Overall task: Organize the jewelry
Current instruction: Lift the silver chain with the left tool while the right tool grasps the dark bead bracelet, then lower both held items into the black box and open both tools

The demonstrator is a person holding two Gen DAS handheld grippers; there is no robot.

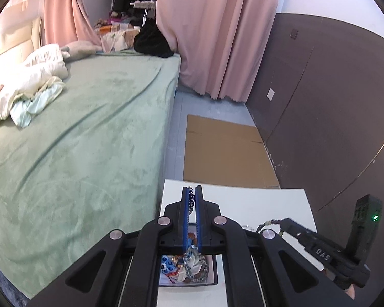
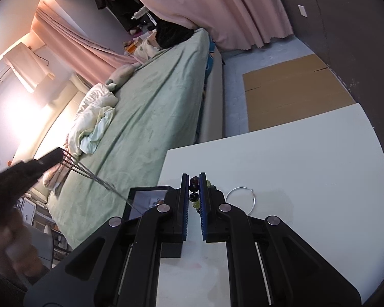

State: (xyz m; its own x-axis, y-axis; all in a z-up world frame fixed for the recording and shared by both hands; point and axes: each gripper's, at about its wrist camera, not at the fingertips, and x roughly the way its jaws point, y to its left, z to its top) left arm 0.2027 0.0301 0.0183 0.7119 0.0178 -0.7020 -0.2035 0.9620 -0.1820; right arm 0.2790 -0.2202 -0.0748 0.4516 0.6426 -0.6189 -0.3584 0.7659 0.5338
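My left gripper is shut on a dark blue beaded strand, held above a black-rimmed tray full of tangled jewelry on the white table. In the right wrist view the left gripper is blurred at the left, with thin strands stretching from it down to the tray. My right gripper is shut on a bracelet of dark and green beads just above the table. It also shows in the left wrist view, holding the bracelet.
A thin silver hoop lies on the table right of my right gripper. A bed with a green cover borders the table's left side. Flat cardboard lies on the floor beyond the table, by a brown wall.
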